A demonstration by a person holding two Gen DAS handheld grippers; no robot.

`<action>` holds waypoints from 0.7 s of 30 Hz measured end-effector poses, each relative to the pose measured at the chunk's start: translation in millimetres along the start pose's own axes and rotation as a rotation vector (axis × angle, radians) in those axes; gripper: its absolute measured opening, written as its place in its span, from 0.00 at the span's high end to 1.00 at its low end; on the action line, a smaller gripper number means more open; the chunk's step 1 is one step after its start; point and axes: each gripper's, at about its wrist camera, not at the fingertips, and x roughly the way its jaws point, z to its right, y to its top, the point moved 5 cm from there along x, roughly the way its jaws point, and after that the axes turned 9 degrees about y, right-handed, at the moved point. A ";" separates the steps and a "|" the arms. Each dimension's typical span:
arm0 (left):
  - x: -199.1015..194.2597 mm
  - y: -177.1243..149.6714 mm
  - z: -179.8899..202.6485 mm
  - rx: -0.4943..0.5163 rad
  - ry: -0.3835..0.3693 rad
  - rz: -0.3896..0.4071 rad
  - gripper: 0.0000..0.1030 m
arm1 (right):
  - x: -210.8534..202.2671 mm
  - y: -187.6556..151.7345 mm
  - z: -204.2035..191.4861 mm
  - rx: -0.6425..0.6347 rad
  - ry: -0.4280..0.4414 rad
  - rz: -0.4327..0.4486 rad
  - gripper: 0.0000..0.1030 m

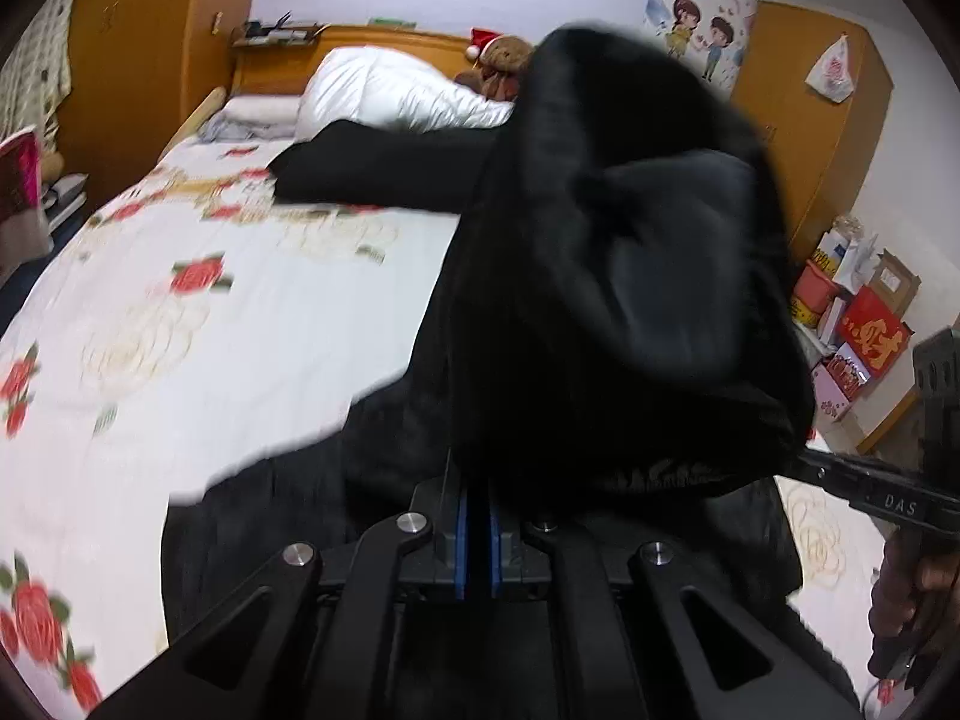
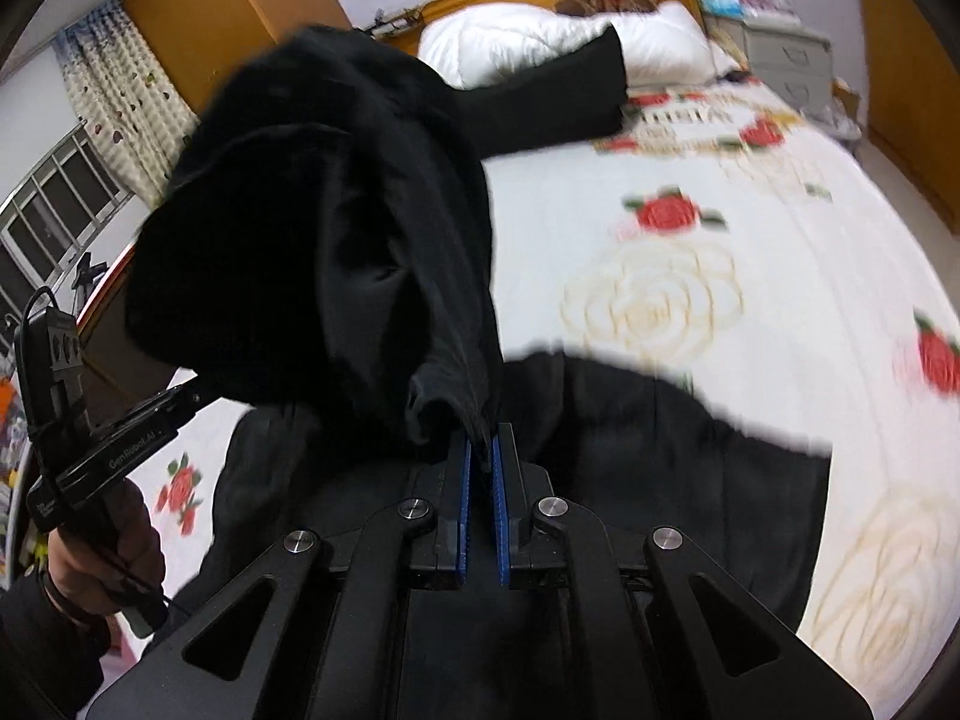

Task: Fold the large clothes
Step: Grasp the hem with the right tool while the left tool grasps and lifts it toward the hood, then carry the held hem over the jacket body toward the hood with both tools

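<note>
A large black coat (image 1: 600,276) with a fur-trimmed hood lies partly on the floral bedsheet (image 1: 210,324) and is partly lifted. My left gripper (image 1: 477,498) is shut on a fold of the coat and holds it up in front of the camera. My right gripper (image 2: 480,450) is shut on another edge of the coat (image 2: 312,228), lifted the same way. One sleeve (image 2: 552,96) stretches toward the pillows. The right gripper also shows at the right edge of the left wrist view (image 1: 840,468), the left one at the left of the right wrist view (image 2: 180,402).
A white duvet (image 1: 396,90) and a teddy bear (image 1: 504,63) sit at the headboard. Wooden wardrobes (image 1: 144,42) stand at the left. Boxes and bags (image 1: 852,312) are piled on the floor by the right wall. A grey bedside cabinet (image 2: 792,60) stands beside the bed.
</note>
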 end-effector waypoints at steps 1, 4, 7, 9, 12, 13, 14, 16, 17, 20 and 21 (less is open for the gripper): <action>-1.2 -7.5 -1.3 -0.007 0.000 -0.014 0.95 | -1.0 -10.5 0.5 0.010 -0.002 -0.011 0.94; -7.3 -34.3 -7.5 -0.026 0.022 -0.059 0.95 | -0.8 -38.4 5.6 0.044 -0.001 -0.050 0.94; -11.3 -59.4 -17.1 -0.051 0.044 -0.118 0.94 | -2.8 -60.9 14.1 0.088 -0.005 -0.089 0.94; -14.7 -73.7 -25.1 -0.068 0.046 -0.158 0.93 | -7.9 -70.8 18.5 0.106 -0.020 -0.101 0.89; -27.2 -88.6 -37.3 -0.094 0.050 -0.184 0.93 | -19.8 -76.8 20.5 0.136 -0.006 -0.094 0.83; -33.7 -92.2 -41.2 -0.100 0.051 -0.181 0.93 | -24.5 -78.0 19.5 0.145 0.002 -0.087 0.80; -39.5 -94.6 -44.7 -0.105 0.053 -0.176 0.91 | -30.7 -76.5 18.3 0.159 0.017 -0.075 0.78; -52.9 -98.0 -53.1 -0.125 0.049 -0.162 0.76 | -39.0 -73.7 14.9 0.181 0.048 -0.049 0.61; -58.3 -97.8 -57.1 -0.136 0.049 -0.150 0.68 | -44.2 -69.0 12.5 0.196 0.073 -0.027 0.55; -73.1 -89.3 -60.1 -0.166 0.028 -0.108 0.59 | -49.4 -58.0 3.9 0.229 0.134 0.007 0.45; -78.0 -84.7 -54.8 -0.173 0.010 -0.099 0.56 | -50.1 -57.1 2.4 0.244 0.155 0.010 0.45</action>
